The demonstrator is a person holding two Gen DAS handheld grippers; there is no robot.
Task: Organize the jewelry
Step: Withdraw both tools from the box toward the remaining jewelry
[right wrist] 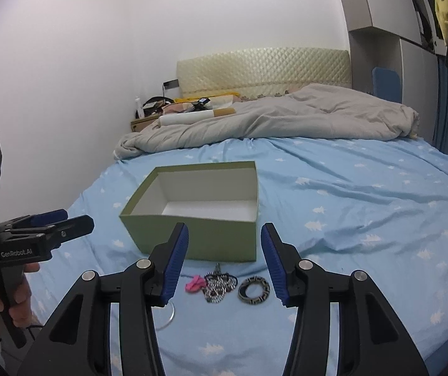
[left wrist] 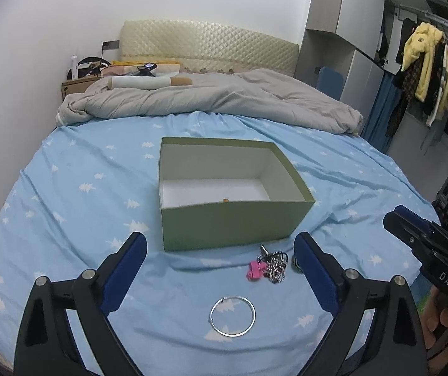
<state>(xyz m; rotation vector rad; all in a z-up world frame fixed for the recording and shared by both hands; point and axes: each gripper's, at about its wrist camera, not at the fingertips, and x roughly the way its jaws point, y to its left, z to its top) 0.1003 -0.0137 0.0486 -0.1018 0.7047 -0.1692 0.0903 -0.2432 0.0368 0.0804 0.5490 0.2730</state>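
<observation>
A bed with a light blue sheet [left wrist: 67, 194] carries everything; a grey blanket [left wrist: 211, 97] lies bunched at its far end. An open green box [left wrist: 233, 219] stands on the sheet, and a small orange thing [left wrist: 225, 200] lies inside on its white floor. Just in front of the box lie the jewelry pieces: a silver ring [left wrist: 232, 315] nearest, then a bead chain [left wrist: 274, 266], a patterned dark ring [right wrist: 253, 289] and a pink piece [left wrist: 255, 270]. The left gripper [left wrist: 220, 250] and the right gripper [right wrist: 224, 247] both hover above them, fingers spread, holding nothing.
</observation>
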